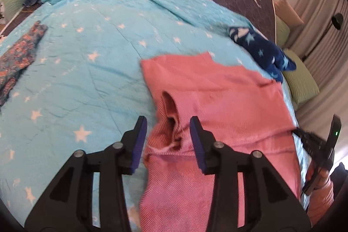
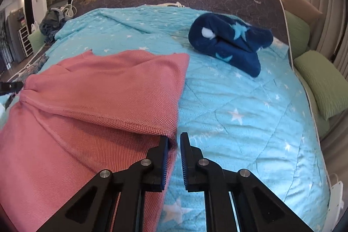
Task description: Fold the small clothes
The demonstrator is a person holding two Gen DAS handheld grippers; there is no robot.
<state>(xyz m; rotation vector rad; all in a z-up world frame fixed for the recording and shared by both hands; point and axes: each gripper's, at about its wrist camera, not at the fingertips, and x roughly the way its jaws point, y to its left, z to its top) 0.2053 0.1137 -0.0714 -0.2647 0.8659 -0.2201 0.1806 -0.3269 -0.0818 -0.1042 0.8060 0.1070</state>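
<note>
A pink knit garment (image 1: pixel 217 101) lies partly folded on the light blue star blanket (image 1: pixel 87 58). My left gripper (image 1: pixel 167 125) is open, its jaws either side of a bunched, raised part of the pink garment near an opening. In the right wrist view the pink garment (image 2: pixel 97 90) has its top layer folded over. My right gripper (image 2: pixel 175 140) is open with a narrow gap, at the garment's right corner; the cloth edge touches the left finger (image 2: pixel 164 158). The right gripper also shows at the left wrist view's right edge (image 1: pixel 322 149).
A dark blue star-print fleece piece (image 2: pixel 228 40) lies at the back right of the blanket. A floral patterned garment (image 1: pixel 19 58) lies at the left. A heap of grey-blue clothes (image 2: pixel 52 23) sits at the far left corner. Green pillows (image 2: pixel 322 79) line the right edge.
</note>
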